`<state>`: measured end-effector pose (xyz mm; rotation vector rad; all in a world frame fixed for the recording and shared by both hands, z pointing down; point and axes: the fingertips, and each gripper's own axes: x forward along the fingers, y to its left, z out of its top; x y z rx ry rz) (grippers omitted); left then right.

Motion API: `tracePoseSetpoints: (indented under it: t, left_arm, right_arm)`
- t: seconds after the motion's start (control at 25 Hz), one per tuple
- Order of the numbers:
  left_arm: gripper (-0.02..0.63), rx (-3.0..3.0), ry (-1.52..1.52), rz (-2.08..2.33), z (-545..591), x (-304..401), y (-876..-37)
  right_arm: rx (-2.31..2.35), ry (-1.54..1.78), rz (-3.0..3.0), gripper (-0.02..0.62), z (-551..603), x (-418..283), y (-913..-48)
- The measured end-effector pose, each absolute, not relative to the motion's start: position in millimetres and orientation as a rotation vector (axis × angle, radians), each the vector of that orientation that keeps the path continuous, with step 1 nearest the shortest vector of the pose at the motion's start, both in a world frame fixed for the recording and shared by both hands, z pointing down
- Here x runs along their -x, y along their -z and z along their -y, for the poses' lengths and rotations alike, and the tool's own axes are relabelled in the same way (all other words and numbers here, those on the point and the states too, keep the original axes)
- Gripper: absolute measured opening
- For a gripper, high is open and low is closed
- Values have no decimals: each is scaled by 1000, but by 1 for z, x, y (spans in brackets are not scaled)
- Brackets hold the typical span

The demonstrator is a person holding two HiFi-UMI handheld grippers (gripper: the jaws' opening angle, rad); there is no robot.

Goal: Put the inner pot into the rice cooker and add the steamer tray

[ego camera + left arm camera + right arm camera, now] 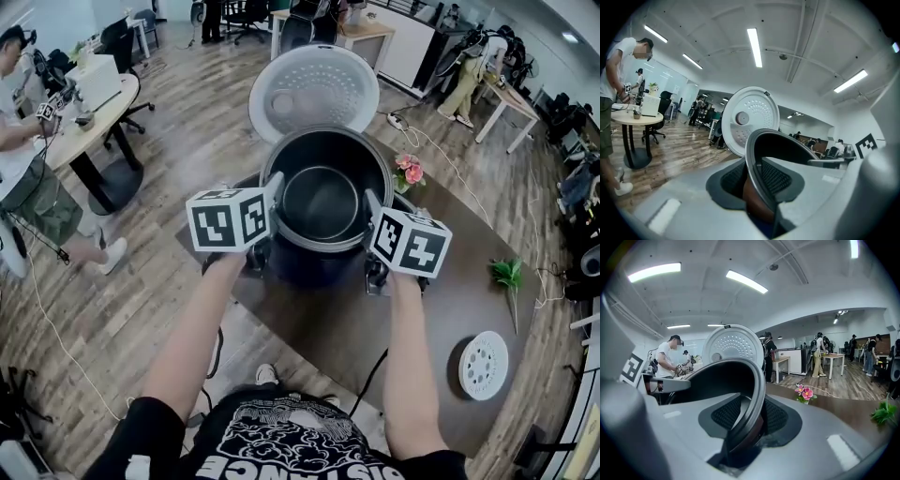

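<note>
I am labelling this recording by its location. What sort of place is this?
Probably an open-plan office or lab, not a kitchen: a round desk with an office chair, ceiling strip lights, and other people working.

Dark inner pot (322, 202) upright over open rice cooker (314, 89) — white steamer tray (484, 365) flat, well apart.

Charcoal metal, white plastic, dark brown desk.
Matt charcoal inner pot (322, 202) with coppery-brown outer wall; navy rice cooker (314, 270); white lid (314, 92) dotted with small holes. Pale grey left gripper (757, 180) and right gripper (750, 416), black cross-hatched pads (777, 180), white cubes (230, 220) with black square markers. Toward the dark brown desk's (441, 309) right edge: white steamer tray (484, 365) ringed with holes, pink flowers (409, 172), green sprig (508, 274).
</note>
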<state>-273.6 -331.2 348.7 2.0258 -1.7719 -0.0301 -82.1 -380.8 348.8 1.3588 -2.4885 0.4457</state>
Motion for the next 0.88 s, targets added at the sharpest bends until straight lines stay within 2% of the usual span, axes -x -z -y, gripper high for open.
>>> tracePoseSetpoints:
  t: [0.52,0.88]
  left_arm:
    - [106,-2005,-117,1752,341,271,-397]
    - [123,-2003,-200,1767,346,269,-406]
  right_arm:
    - [-1355,-514,2393,133,390,80,-402]
    - [-1362,-475,2359,155,395,80,-408]
